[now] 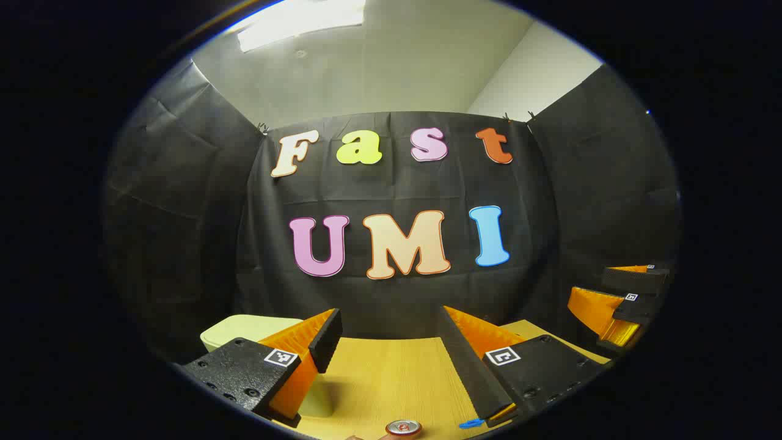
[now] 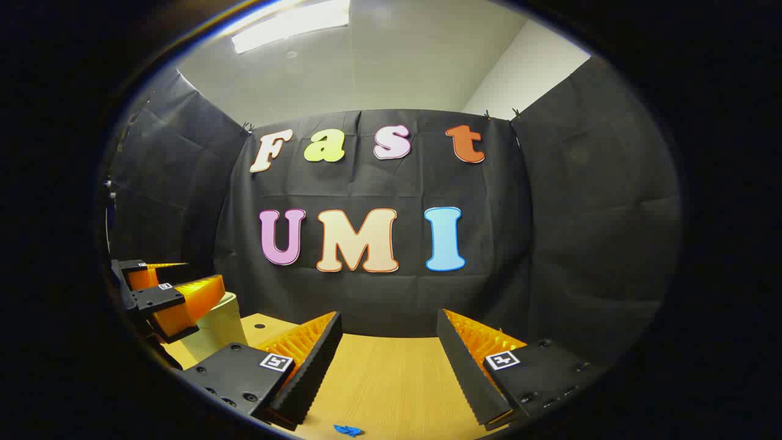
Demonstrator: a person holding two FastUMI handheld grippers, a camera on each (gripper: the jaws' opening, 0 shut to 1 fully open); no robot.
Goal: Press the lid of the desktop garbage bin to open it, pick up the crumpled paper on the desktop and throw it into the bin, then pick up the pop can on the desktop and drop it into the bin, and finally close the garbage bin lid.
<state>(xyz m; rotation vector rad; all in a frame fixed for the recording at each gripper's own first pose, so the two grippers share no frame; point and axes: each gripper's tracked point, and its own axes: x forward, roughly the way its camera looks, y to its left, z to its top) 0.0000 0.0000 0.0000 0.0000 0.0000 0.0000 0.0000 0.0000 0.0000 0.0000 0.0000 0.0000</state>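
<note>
— Both grippers hang wide open, empty. Which goes for the bin [image 1: 244,330]?
— Left gripper [image 1: 388,342], I'd judge: the lid sits at its ten o'clock, just beyond one finger; pop can [image 1: 403,428] at six.

We see the red-and-silver metal pop can [image 1: 403,428] cut off by the lower edge of the left gripper view, just its top showing. The pale green plastic garbage bin [image 1: 244,330] is partly hidden behind the left tool [image 1: 386,342]; left of that bin, the wooden worktop [image 1: 385,379] is lost from sight.
</note>
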